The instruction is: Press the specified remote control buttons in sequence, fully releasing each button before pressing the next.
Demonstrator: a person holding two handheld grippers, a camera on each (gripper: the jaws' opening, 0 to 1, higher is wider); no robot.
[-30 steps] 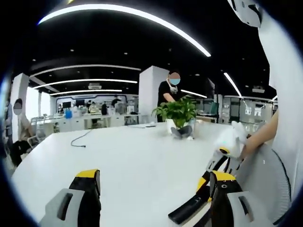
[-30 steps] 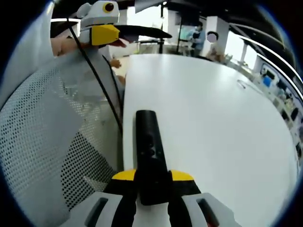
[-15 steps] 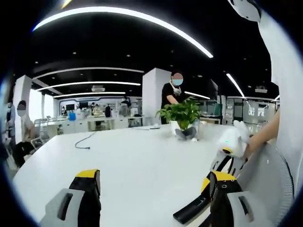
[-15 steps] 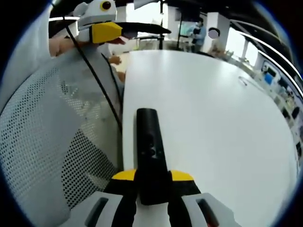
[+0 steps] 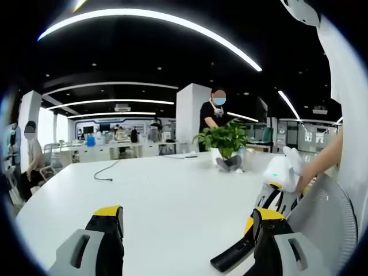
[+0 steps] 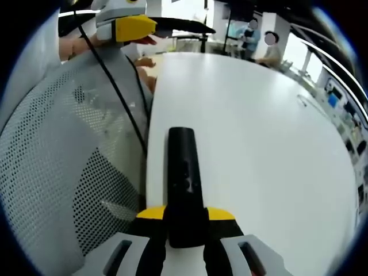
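In the left gripper view, the left gripper [image 5: 184,230] hangs with its jaws wide apart over a white table [image 5: 167,195]. A potted plant [image 5: 225,141] stands at the far side, a cable [image 5: 106,171] trails far left, and an open office lies beyond. The remote [image 5: 233,257] pokes in near right.

In the right gripper view, the right gripper [image 6: 185,221] is clamped on the black remote [image 6: 184,172], which points out over the table [image 6: 259,144]. A mesh chair back [image 6: 52,172] stands to the left.

Pretty sure I was working in a big open-plan office. I had a long white table [image 5: 167,190] in front of me, a potted plant [image 5: 226,141] on it at about 1 o'clock, rows of desks [image 5: 109,150] with people at 11 o'clock, and curved ceiling light strips [image 5: 155,23] overhead against a black ceiling.
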